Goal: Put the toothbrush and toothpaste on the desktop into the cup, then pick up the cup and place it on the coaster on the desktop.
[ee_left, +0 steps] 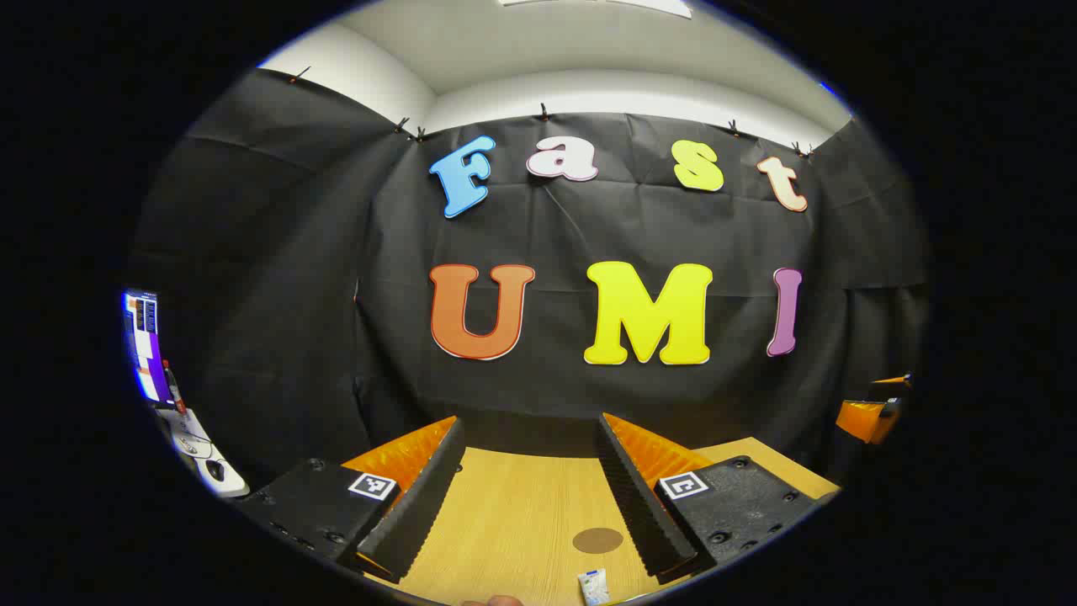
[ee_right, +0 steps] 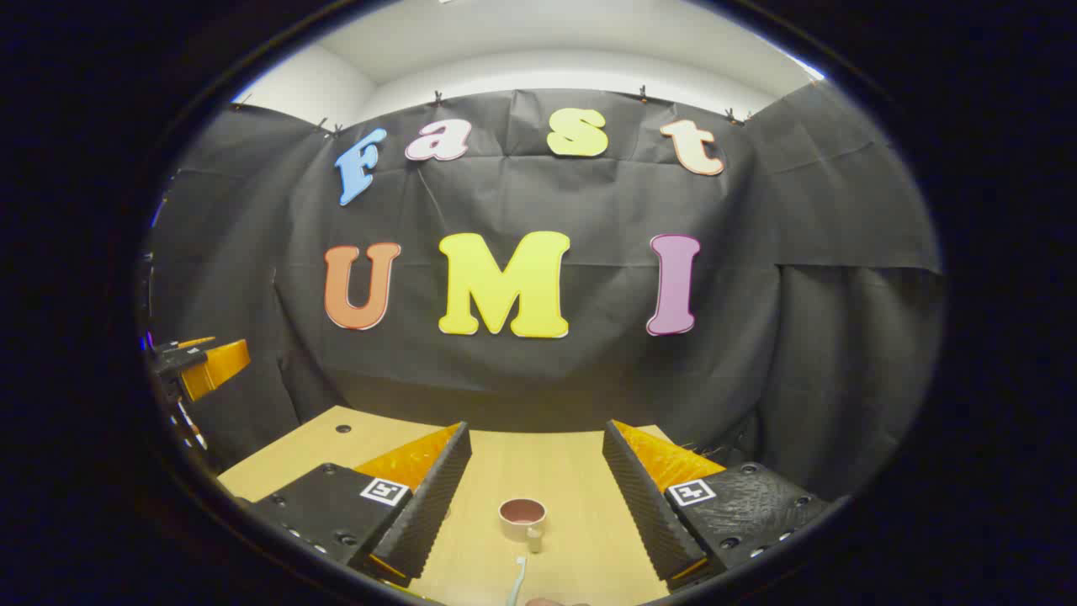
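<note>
Both claws, left gripper (ee_left: 530, 497) and right gripper (ee_right: 534, 497), gape wide and empty; we should lower the right squarely over the toothbrush (ee_right: 517, 582), beside the cup (ee_right: 522, 518).

A recording booth in a lab or office: black cloth (ee_left: 278, 278) clipped up as walls fills the middle of both views, with plain white wall (ee_left: 589, 84) above. A wooden desk (ee_left: 513, 513) sits at bottom centre, and a lit monitor (ee_left: 143, 345) stands at far left.

Bright overhead light, sharp centre, fisheye-bent edges
</note>
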